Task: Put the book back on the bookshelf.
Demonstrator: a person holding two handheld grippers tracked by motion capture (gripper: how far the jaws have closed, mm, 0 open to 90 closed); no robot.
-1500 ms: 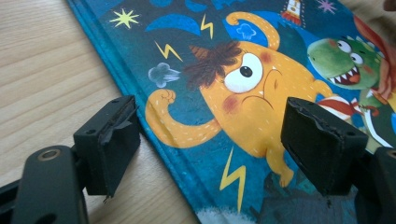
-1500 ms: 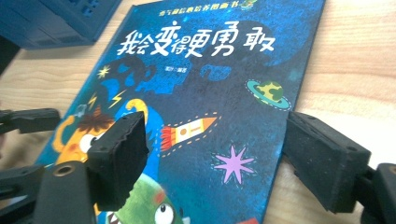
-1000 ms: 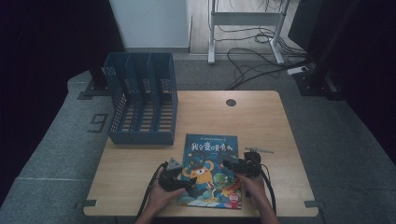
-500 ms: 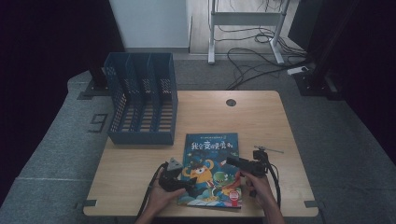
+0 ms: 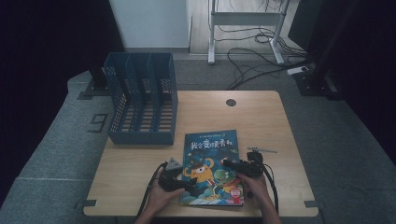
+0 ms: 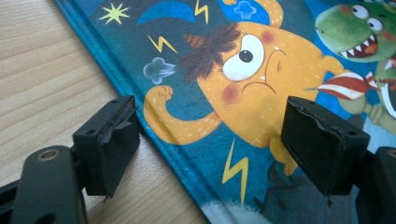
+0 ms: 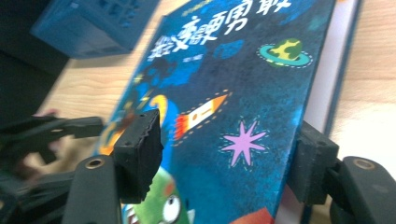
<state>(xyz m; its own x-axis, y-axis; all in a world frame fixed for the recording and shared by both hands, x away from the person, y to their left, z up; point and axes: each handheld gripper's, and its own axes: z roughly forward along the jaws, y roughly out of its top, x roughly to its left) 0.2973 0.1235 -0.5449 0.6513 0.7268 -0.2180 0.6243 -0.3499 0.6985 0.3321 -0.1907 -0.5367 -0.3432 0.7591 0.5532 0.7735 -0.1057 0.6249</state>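
On the table [image 5: 261, 116]: one book [image 5: 212, 149], one rack [image 5: 142, 100]; two claws, left [image 6: 212, 154] open, right [image 7: 229, 163] closing around the cover.

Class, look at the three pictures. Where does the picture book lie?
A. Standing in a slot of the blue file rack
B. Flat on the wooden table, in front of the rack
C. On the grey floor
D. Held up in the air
B: the picture book lies flat on the wooden table, nearer the person than the blue file rack.

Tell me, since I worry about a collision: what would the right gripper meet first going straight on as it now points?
Probably the left gripper, which lies ahead across the picture book that its jaws straddle; depth is uncertain.
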